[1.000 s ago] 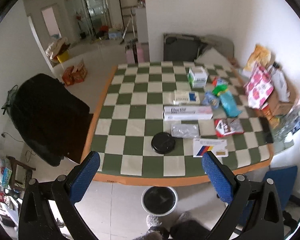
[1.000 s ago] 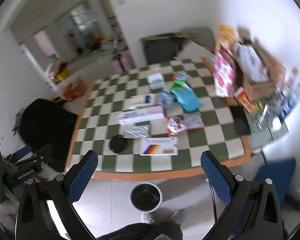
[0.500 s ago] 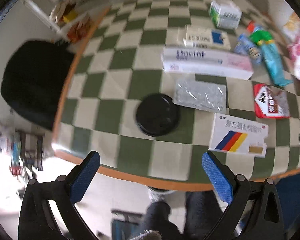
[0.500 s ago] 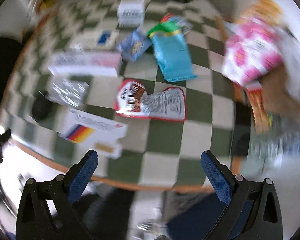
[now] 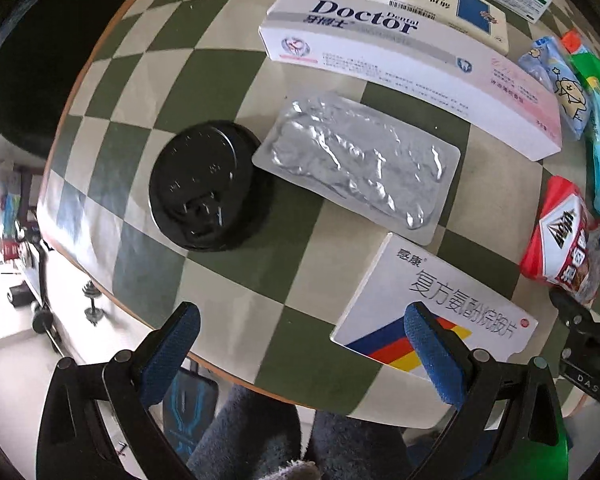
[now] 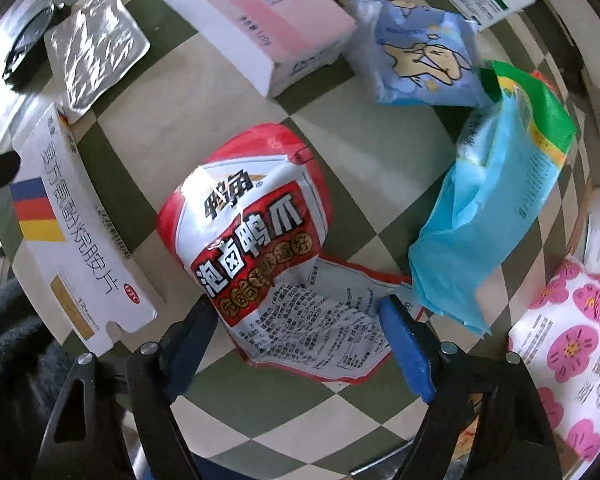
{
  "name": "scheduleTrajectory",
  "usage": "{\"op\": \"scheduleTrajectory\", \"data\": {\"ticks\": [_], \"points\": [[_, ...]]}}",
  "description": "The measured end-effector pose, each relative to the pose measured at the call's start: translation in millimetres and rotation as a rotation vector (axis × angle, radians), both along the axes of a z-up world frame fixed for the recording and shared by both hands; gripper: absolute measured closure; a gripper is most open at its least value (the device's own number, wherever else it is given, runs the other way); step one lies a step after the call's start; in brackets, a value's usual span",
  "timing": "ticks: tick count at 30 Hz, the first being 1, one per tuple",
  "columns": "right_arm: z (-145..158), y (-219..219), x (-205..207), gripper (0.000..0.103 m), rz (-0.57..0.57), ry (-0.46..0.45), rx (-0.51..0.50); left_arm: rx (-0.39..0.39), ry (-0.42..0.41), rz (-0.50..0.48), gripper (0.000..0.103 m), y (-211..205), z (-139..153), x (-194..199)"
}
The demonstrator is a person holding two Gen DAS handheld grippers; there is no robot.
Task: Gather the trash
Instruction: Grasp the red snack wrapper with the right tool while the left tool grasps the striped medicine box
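A red and white snack wrapper (image 6: pixel 256 240) lies crumpled on the green-and-cream checked table (image 6: pixel 352 148). My right gripper (image 6: pixel 296 312) points straight down over the wrapper's lower part. Its jaws are closing, one finger on each side of the wrapper, and the pads do not visibly press it. My left gripper (image 5: pixel 300 320) hangs open over the table's near edge, with nothing between its fingers. Its right fingertip (image 5: pixel 420 320) is above a white medicine box with coloured stripes (image 5: pixel 432 280). A black round lid (image 5: pixel 200 188) and a silver blister pack (image 5: pixel 360 160) lie just beyond it.
A long white toothpaste box (image 5: pixel 412 64) and smaller boxes (image 5: pixel 440 4) lie farther back. A blue bag (image 6: pixel 488 208) and a pale blue cartoon packet (image 6: pixel 420 56) sit right of the wrapper, a pink flowered bag (image 6: pixel 572 352) at the table's right. A person's legs (image 5: pixel 260 432) show below the edge.
Both grippers have dropped from high above the room to close over the table. The right one has swung onto the red wrapper and its jaws have narrowed.
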State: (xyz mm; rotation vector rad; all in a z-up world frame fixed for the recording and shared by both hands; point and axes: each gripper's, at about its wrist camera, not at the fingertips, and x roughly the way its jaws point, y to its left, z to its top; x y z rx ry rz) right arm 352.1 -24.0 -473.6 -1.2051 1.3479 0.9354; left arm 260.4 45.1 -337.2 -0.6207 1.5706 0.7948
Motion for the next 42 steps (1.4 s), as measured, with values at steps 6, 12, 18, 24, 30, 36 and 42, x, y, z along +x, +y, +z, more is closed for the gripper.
{"op": "scheduleTrajectory", "data": {"ticks": [6, 12, 18, 24, 30, 36, 42], "points": [[21, -50, 21, 0.035, -0.305, 0.049, 0.052, -0.126, -0.004, 0.136, 0.000, -6, -1, -7], [39, -135, 44, 0.028, -0.783, 0.121, 0.081, -0.331, -0.037, 0.323, 0.000, -9, -32, 2], [53, -189, 65, 0.011, -0.968, 0.213, 0.136, -0.344, -0.058, 0.529, 0.002, -2, -54, 10], [70, -190, 91, 0.008, -0.856, 0.164, 0.158, -0.225, 0.015, 0.404, 0.011, -6, -58, 23], [66, -180, 90, 0.008, -0.720, 0.152, 0.137, -0.052, 0.077, -0.279, 0.011, -46, -42, 73], [51, -151, 86, 0.008, -0.603, 0.150, 0.113, -0.114, 0.062, -0.133, 0.011, -25, -51, 50], [68, -142, 68, 0.041, -0.604, 0.071, 0.134, -0.154, -0.005, 0.085, 0.015, -10, -56, 27]]}}
